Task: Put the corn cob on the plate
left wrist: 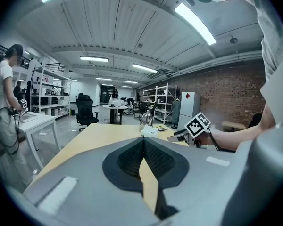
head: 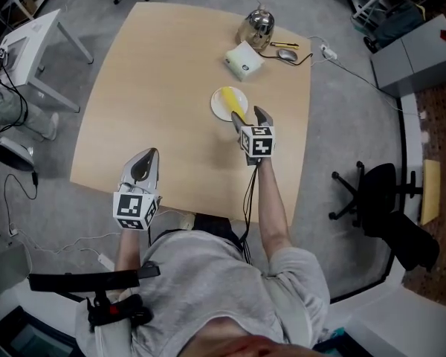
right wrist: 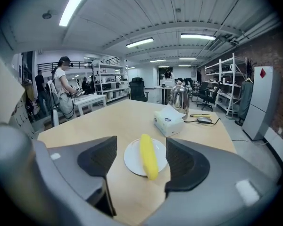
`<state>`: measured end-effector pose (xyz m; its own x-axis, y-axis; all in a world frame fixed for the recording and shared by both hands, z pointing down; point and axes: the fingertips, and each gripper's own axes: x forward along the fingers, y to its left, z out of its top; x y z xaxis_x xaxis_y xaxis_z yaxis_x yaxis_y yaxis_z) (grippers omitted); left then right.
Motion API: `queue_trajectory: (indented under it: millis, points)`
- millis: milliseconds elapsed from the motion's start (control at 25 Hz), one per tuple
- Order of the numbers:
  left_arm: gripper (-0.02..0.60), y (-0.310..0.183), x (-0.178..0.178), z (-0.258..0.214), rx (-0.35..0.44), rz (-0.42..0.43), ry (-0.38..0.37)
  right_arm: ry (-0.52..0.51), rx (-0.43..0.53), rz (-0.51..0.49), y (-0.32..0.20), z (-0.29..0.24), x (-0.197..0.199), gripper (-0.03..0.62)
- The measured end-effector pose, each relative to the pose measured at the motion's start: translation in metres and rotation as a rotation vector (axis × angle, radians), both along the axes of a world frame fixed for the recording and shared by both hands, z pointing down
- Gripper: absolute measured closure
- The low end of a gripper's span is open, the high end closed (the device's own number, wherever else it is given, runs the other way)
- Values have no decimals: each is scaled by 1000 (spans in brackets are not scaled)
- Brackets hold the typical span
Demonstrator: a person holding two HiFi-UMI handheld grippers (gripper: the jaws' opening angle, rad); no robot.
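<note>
Corn cob lying lengthwise across the small white plate, near end poking a little past the rim on the side facing the right gripper. Plate sitting on the pale wooden table, right of its middle in the head view. Right gripper held low just before the plate, fingers spread wide, dark pads standing on either side of the cob's near end in the right gripper view, bare gaps showing between cob and each pad, nothing pinched. Left gripper held over the near left edge of the table, well apart from plate and cob, fingers pressed together along one seam in the left gripper view, nothing caught between them. Beyond the plate, a white tissue box; farther back, a shiny metal kettle, with a computer mouse and a yellow pen just right of it near the far edge. Off to the right of the table, on the grey floor, a black office chair. In the background of the right gripper view, a person standing at a white desk on the left.
</note>
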<state>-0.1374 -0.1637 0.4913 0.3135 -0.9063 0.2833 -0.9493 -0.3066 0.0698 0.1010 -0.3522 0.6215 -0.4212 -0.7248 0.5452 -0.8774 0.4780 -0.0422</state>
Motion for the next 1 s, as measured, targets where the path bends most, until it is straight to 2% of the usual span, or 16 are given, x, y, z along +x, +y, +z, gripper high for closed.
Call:
queue_trajectory:
  millis: [440, 1000]
  points:
    - [561, 7, 22, -12, 26, 54, 15, -120, 64, 75, 49, -44, 24, 266]
    - [563, 17, 49, -23, 58, 131, 23, -197, 169, 137, 108, -97, 48, 275]
